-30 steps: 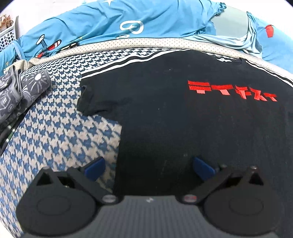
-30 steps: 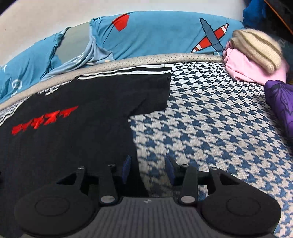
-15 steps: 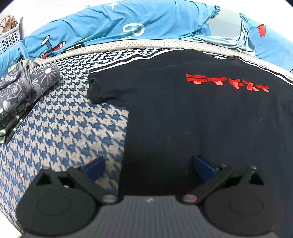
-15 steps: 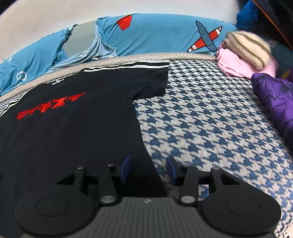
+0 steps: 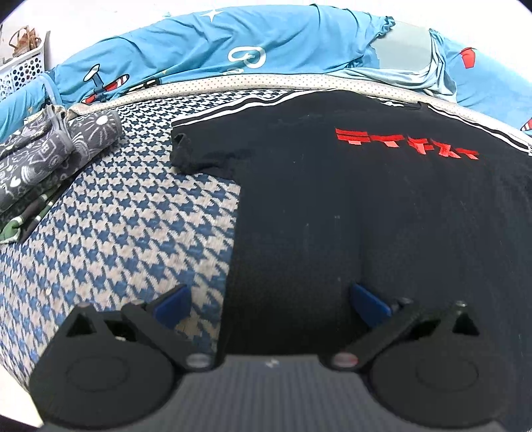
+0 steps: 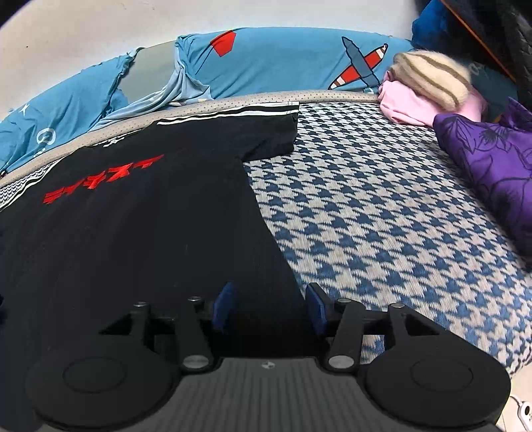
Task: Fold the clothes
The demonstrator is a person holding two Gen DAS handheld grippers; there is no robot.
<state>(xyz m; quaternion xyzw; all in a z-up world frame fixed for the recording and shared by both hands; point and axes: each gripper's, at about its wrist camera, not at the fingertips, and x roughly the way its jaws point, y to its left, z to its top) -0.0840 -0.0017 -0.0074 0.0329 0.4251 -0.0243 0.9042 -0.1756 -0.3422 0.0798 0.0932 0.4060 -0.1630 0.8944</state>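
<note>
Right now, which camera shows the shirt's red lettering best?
The left wrist view: the red lettering sits larger and closer to straight on the black shirt. The right wrist view shows it smaller and slanted toward the left edge.

Bed against a pale wall

The houndstooth mattress [image 5: 126, 226] filled the room's middle; behind it a blue airplane-print sheet [image 6: 282, 63] bunched along the white wall [image 6: 99, 30], and a white perforated basket [image 5: 23, 69] stood beyond the mattress's far left corner.

T-shirt [image 5: 349, 206] flat on bedspread [image 5: 126, 232]
</note>
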